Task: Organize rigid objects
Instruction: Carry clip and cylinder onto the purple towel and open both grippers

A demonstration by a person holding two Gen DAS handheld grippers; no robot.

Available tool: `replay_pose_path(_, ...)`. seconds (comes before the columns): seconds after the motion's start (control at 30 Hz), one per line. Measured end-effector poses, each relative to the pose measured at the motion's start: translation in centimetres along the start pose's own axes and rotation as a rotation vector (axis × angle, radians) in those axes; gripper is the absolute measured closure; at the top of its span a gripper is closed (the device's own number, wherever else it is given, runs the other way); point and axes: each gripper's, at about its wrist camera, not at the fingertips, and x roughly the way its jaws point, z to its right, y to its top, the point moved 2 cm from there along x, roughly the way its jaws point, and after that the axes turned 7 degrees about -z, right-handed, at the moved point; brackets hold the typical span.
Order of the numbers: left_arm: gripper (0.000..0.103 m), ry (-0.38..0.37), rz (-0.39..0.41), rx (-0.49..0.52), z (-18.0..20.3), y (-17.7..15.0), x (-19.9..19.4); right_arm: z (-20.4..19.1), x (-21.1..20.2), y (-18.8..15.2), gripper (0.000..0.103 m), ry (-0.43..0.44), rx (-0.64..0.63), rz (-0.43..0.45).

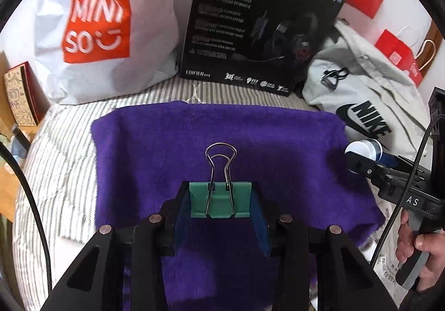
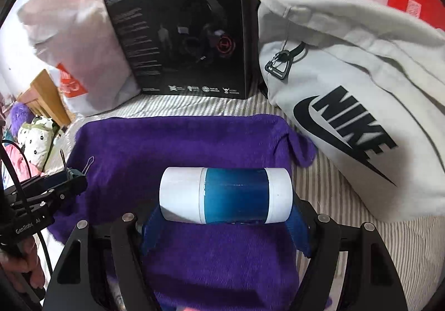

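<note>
A green binder clip (image 1: pixel 219 201) with wire handles pointing away sits between the blue pads of my left gripper (image 1: pixel 221 204), which is shut on it above a purple cloth (image 1: pixel 167 149). A white-and-blue cylinder (image 2: pixel 225 195) lies crosswise between the pads of my right gripper (image 2: pixel 226 199), which is shut on it over the same purple cloth (image 2: pixel 180 144). In the left wrist view the right gripper (image 1: pixel 358 158) shows at the right edge with the cylinder (image 1: pixel 364 148). The left gripper (image 2: pixel 72 174) with the clip appears at the left of the right wrist view.
Behind the cloth on the striped bedding (image 1: pixel 64 149) stand a white Miniso bag (image 1: pixel 105 32), a black headset box (image 1: pixel 258 21) and a grey Nike bag (image 2: pixel 361 105). Red paper bags (image 1: pixel 400 57) sit at the back right. A hand (image 1: pixel 417 247) holds the right gripper's handle.
</note>
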Motion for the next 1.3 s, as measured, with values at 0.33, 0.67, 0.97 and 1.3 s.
replay_pose_path(0.33, 0.064, 0.019, -0.073, 0.003, -0.3, 1.8, 3.8, -0.9, 5.7, 2.2, 0.028, -0.04, -0.036, -0.079)
replay_pose_path(0.67, 0.064, 0.067, -0.087, 0.055, 0.4, 2.1, 4.4, -1.4, 8.2, 2.7, 0.028, -0.072, -0.057, -0.133)
replay_pose_path(0.97, 0.036, 0.087, -0.085, 0.079, 0.9, 1.0, 4.1, -1.6, 8.8, 2.9, 0.023, -0.056, -0.109, -0.198)
replay_pose_path(1.3, 0.034, 0.076, -0.037, -0.031, -0.4, -0.9, 1.0, -1.5, 4.3, -0.1, 0.023, -0.063, -0.094, -0.199)
